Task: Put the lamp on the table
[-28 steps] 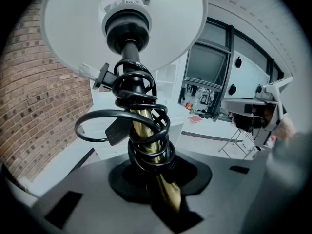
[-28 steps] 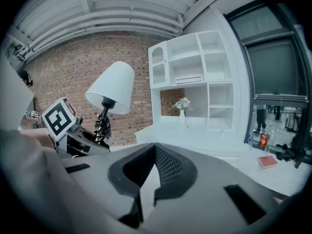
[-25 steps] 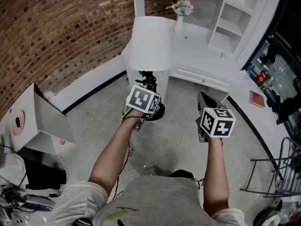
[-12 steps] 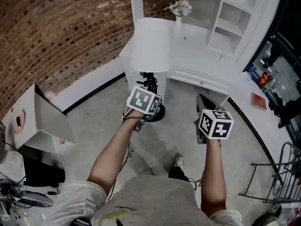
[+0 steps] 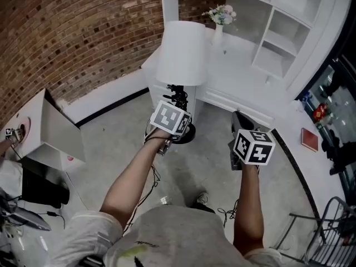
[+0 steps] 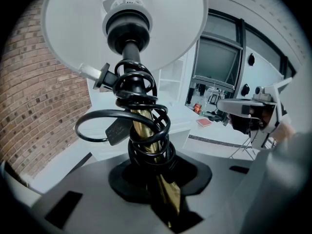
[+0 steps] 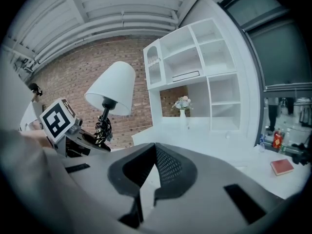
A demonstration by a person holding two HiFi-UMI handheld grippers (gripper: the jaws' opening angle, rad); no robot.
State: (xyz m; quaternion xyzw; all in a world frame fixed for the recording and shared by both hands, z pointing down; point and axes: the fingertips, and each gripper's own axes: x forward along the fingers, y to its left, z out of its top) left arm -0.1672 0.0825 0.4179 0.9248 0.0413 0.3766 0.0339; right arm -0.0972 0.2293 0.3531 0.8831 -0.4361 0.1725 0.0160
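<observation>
The lamp has a white shade, a brass stem wrapped in black cord and a black round base. My left gripper is shut on the stem and holds the lamp upright above the floor, just in front of the white table. In the left gripper view the stem runs up between the jaws to the shade. My right gripper hangs to the right of the lamp, jaws together with nothing in them. The right gripper view shows the lamp at left.
A vase of flowers stands at the back of the table, under white shelving. A brick wall runs along the left. A white box sits on the floor at left, a red book on a counter at right.
The view has shifted a little as the person steps; both grippers and the held lamp keep nearly the same place. The white box at left has slid further left in the picture.
</observation>
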